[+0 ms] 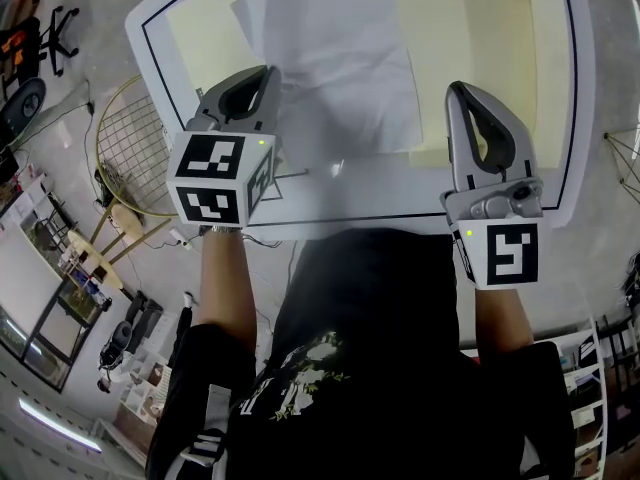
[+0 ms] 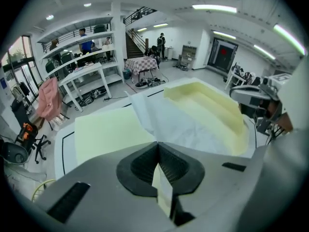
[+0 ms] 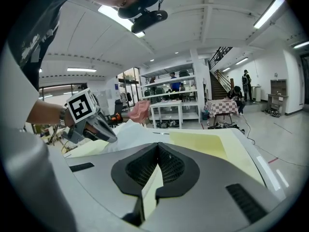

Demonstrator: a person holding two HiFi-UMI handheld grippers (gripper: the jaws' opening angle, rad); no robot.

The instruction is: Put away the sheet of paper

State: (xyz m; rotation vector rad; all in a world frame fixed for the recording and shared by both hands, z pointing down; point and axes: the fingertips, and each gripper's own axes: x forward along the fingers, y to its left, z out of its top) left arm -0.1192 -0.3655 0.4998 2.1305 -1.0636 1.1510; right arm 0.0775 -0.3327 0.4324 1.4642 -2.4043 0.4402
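A: Where's the sheet of paper (image 1: 340, 68)?
B: Twelve o'clock, on the table (image 1: 380, 203). Left gripper (image 1: 268, 76), at its edge, and right gripper (image 1: 456, 92): jaws pressed together.
A: Handling?
B: Probably light, floppy; pinch the near edge.

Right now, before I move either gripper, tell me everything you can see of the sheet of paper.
The sheet of paper is white, thin and creased. It is one large sheet lying mostly flat on the white table, bridging the two pale yellow pads. Its near left edge stands slightly raised beside the left gripper, whose fingers are shut; whether they pinch it is unclear. The right gripper is apart from it.
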